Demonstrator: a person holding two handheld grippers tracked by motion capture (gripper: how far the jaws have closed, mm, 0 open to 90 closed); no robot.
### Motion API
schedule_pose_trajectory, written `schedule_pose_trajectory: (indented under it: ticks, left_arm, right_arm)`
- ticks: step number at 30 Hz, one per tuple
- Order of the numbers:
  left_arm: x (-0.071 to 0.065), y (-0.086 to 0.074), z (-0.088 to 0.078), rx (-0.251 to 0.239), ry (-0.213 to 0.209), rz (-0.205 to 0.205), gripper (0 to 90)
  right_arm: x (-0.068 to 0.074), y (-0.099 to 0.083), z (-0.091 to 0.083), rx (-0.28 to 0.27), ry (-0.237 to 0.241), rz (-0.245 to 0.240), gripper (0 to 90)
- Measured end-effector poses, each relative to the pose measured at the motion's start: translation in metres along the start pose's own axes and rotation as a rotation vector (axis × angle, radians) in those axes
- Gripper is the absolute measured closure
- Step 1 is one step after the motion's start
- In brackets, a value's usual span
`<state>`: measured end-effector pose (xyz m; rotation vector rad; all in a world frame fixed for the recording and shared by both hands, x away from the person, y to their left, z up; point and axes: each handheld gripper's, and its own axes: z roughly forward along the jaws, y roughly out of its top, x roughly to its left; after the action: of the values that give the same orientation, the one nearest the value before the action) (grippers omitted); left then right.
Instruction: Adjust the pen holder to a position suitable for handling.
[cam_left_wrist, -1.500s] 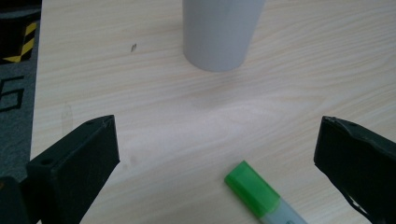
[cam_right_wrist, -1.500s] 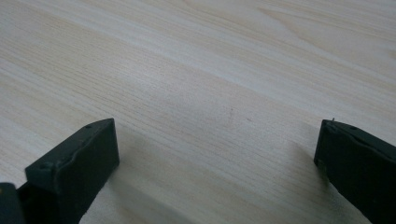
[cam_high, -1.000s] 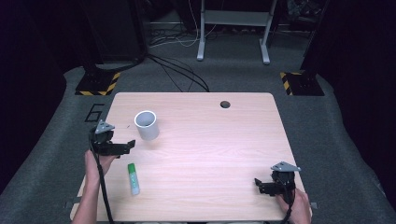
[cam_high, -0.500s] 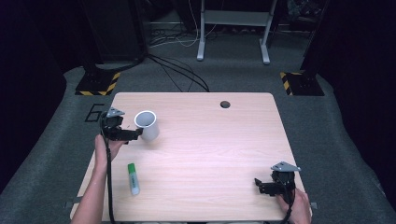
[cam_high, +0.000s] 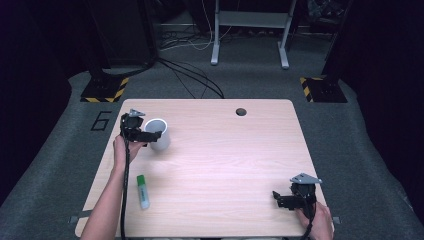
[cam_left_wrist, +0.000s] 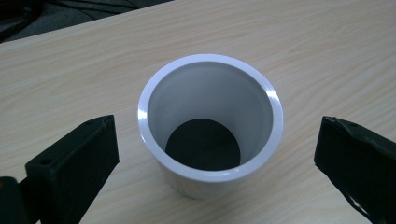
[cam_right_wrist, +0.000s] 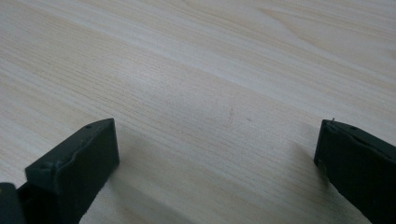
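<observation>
Two grippers work over a pale wooden table (cam_high: 225, 165), one held in each of the person's hands. At the far left, the person's left forearm (cam_high: 107, 210) runs up from the near edge along the table's left side, bare and nearly straight, and the left hand (cam_high: 122, 149) grips the handle from below with the wrist slightly raised. Near this forearm, on its right side, a glue stick (cam_high: 143, 191) with a green cap lies flat on the wood, well apart from the cup.

The left gripper (cam_high: 148, 136) points to the right, its grey plate on top and its cable trailing back along the forearm. Its jaws stand wide apart, released and holding nothing. In the left gripper view, the two black jaws flank a white cup (cam_left_wrist: 210, 126), one on each side, with bare wood showing between each jaw and the cup's wall, so they are beside it and not touching. The cup stands upright on the far left part of the table, its open mouth up and its inside bottom dark.

A small dark round hole (cam_high: 241, 111) sits in the table near the far edge.

At the near right corner, the right hand (cam_high: 315, 220) comes in from the near edge, holding the right gripper (cam_high: 281, 199) low over the table, pointing left. Its jaws are also spread wide and grasp nothing; the right gripper view shows plain wood grain between them.
</observation>
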<state>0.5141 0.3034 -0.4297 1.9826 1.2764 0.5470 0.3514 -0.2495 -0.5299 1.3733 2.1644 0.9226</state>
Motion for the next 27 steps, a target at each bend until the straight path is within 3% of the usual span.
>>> schedule_pose_trajectory:
  ticks: [6,11,17,27]
  left_arm:
    - [-0.001,0.005,0.013,-0.016,0.004,-0.014,0.1]
    - [-0.001,0.004,0.025,0.014,0.026,-0.004,0.2]
    - [0.003,0.000,0.036,0.021,0.001,-0.047,0.5]
    - [0.000,-0.003,0.047,0.032,0.017,-0.019,5.5]
  right_arm:
    - [0.000,0.000,0.000,0.000,0.000,0.000,0.0]
    - [0.000,0.000,0.000,0.000,0.000,0.000,0.0]
    - [0.000,0.000,0.000,0.000,0.000,0.000,0.0]
    - [0.000,0.000,0.000,0.000,0.000,0.000,0.0]
